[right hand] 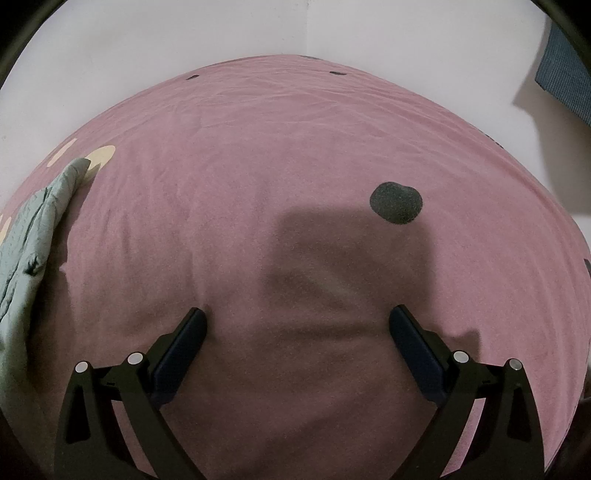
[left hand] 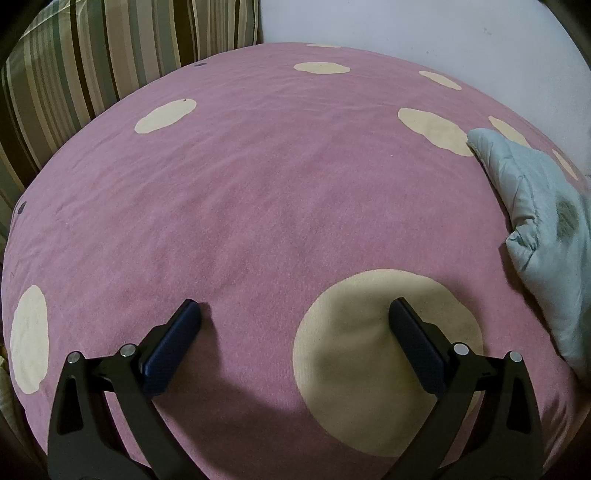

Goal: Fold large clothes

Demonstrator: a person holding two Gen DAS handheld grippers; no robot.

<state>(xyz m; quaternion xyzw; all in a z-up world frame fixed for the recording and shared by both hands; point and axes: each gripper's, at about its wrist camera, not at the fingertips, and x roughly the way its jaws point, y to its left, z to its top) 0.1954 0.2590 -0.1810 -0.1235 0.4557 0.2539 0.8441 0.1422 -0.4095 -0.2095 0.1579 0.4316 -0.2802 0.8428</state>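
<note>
A pale blue-grey quilted garment lies crumpled at the right edge of the left wrist view, and the same garment shows at the left edge of the right wrist view. It rests on a pink bed cover with cream spots. My left gripper hovers open over the cover, left of the garment, nothing between its fingers. My right gripper is open too, above bare pink cover, to the right of the garment. Most of the garment is out of frame.
A striped pillow sits at the back left. A white wall runs behind the bed. A dark grey patch marks the cover ahead of my right gripper. Blue fabric hangs at the far right by the wall.
</note>
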